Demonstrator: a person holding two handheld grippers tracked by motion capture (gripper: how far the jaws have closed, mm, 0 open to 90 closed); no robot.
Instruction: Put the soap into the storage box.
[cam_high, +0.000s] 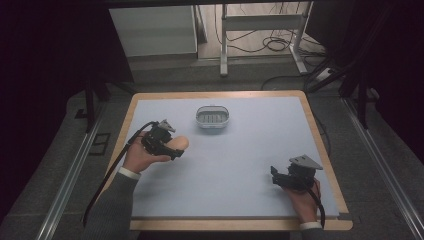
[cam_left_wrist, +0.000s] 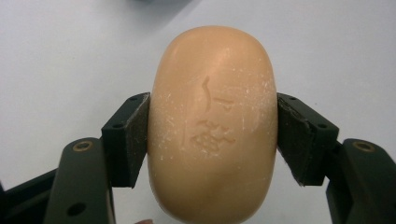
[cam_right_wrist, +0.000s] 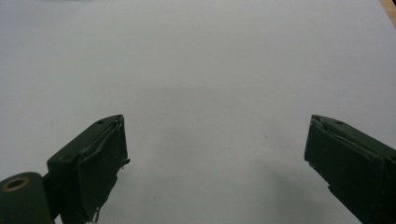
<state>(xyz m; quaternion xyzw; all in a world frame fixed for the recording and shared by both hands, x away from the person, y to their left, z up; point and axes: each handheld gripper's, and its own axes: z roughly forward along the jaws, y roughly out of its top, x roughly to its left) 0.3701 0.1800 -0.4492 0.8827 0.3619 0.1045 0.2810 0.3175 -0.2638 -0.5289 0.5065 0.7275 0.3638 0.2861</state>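
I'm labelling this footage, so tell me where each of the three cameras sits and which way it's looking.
High view: above the person's table edge, looking forward and down on the table; forearms, hands, left gripper and right gripper show.
Left gripper view: rides that gripper, looking along its jaws clamped on the soap bar.
Right gripper view: rides that gripper, looking between spread jaws at bare mat.
Shared: high and left gripper views both show the soap.

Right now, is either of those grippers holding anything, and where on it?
The left gripper clamps a peach bar of soap across its two long sides, near the middle. The right gripper stands open, holding nothing.
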